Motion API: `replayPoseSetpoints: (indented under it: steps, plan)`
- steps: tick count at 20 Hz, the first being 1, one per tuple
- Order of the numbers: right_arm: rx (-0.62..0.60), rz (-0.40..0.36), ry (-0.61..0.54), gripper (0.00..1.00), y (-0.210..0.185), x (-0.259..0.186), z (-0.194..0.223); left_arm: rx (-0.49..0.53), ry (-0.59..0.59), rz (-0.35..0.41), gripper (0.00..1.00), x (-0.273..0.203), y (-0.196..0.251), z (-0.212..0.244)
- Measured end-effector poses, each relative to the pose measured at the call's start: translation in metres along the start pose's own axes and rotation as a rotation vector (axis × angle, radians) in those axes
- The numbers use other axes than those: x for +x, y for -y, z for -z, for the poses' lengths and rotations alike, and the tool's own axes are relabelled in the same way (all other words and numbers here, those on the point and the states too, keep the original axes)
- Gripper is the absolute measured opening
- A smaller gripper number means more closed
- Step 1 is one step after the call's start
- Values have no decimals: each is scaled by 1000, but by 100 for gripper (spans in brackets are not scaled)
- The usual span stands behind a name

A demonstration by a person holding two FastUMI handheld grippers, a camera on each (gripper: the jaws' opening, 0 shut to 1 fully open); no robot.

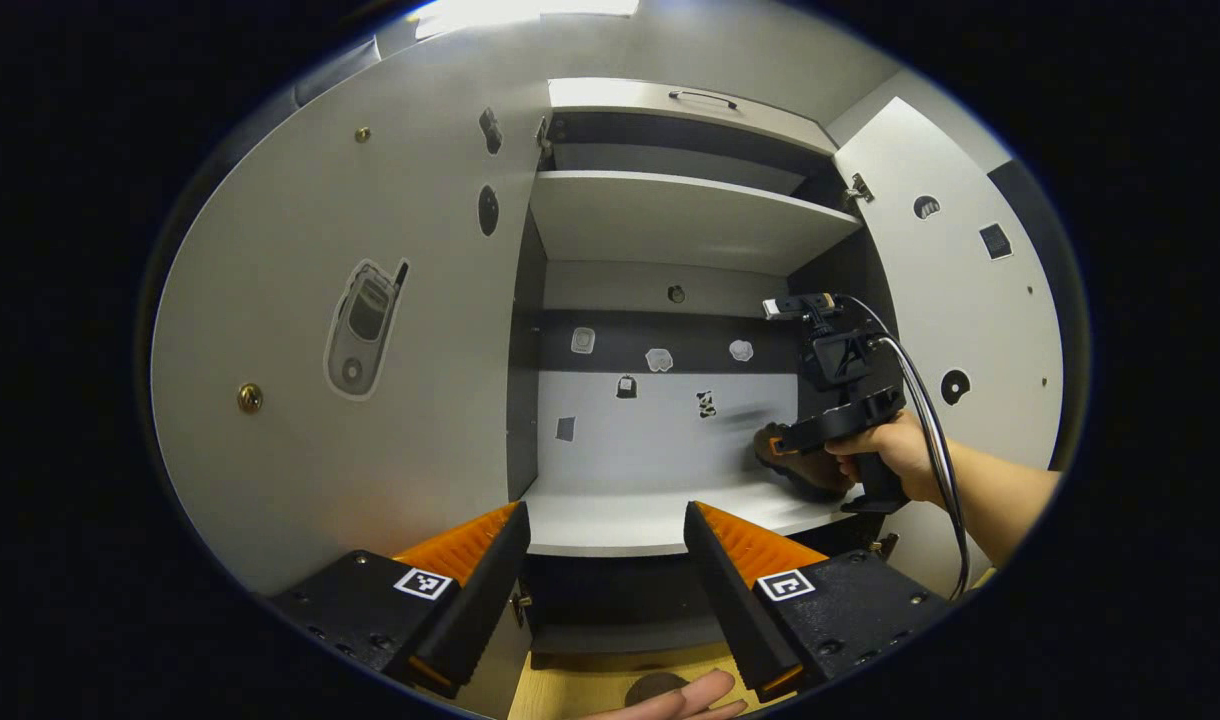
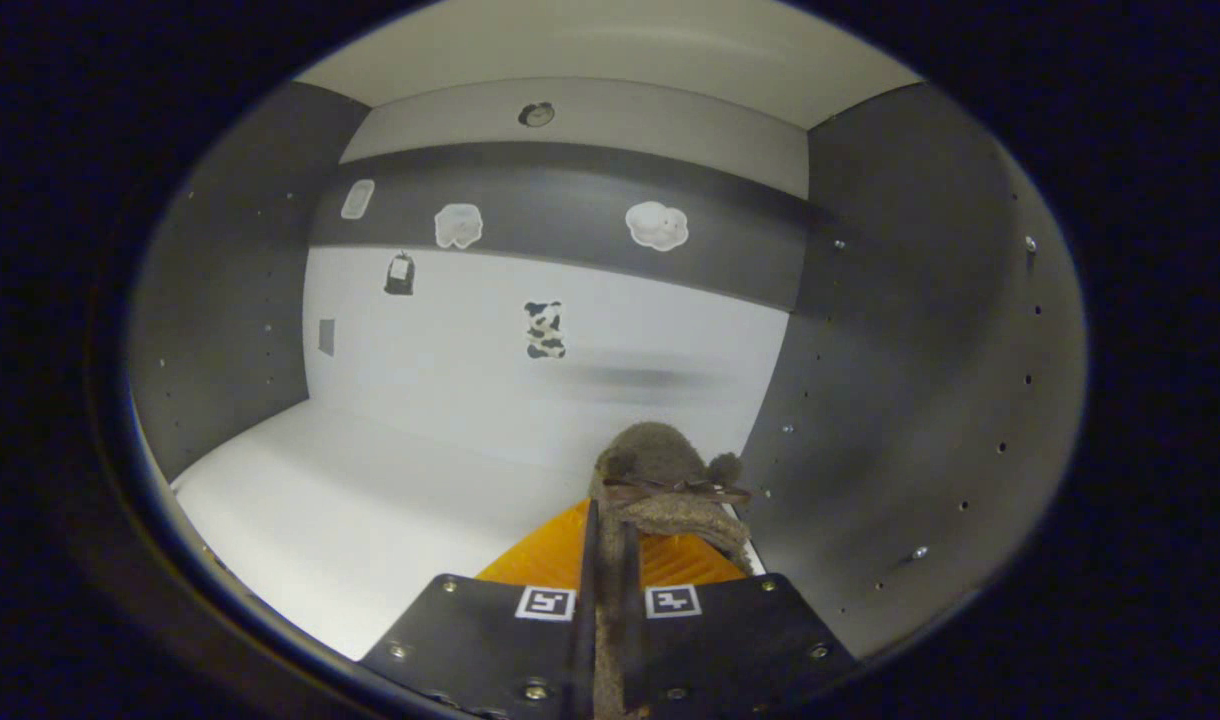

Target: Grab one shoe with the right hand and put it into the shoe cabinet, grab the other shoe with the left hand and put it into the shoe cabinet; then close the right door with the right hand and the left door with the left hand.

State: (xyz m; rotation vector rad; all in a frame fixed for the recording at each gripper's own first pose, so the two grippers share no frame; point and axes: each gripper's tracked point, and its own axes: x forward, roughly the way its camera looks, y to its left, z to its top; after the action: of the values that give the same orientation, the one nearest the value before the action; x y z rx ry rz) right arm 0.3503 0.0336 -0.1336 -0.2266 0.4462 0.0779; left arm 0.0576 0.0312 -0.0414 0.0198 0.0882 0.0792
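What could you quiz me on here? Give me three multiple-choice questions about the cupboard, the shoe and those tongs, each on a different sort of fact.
1. Where is the brown shoe?
A. on the top shelf
B. at the right end of the lower shelf
C. on the floor

2. How many cabinet doors stand open?
A. none
B. one
C. two

3. What state are the left tongs in?
A. open, holding nothing
B. shut on a shoe
C. shut on a door handle

Answers:
1 B: the right tongs hold it by the right side wall.
2 C: the left door and right door both swing out.
3 A: the fingers stand apart with the shelf showing between them.
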Motion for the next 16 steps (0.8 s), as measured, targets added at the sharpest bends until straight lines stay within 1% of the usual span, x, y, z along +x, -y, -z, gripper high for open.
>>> replayPoseSetpoints:
  steps: [2,3,5,6,7,8,9,12,14,16]
  plan:
    - [16,-6,-25,11,-4,2,6,-3,-6,3,95,0,3,1]
    - [9,-16,-22,21,-7,-4,4,-4,-8,8,95,-1,5,2]
    - [-20,-34,-25,65,-13,-15,3,-8,-16,19,95,-2,10,3]
    - [-22,-39,-29,76,-14,-23,3,-12,-20,23,95,-4,12,5]
    - [-16,-31,-25,90,-14,-29,2,-14,-22,23,95,-4,13,4]
    - [-4,-26,-7,93,-15,-38,-2,-16,-25,19,95,-4,13,5]
    - [2,-3,26,98,-10,-47,-10,-17,-28,15,95,-6,13,5]
    - [6,53,123,99,3,-89,-34,-18,-26,10,95,-12,15,4]
    - [52,63,213,98,9,-124,-49,-18,-31,5,95,-19,17,4]
    - [88,86,278,98,19,-159,-51,-8,-41,0,95,-27,20,7]
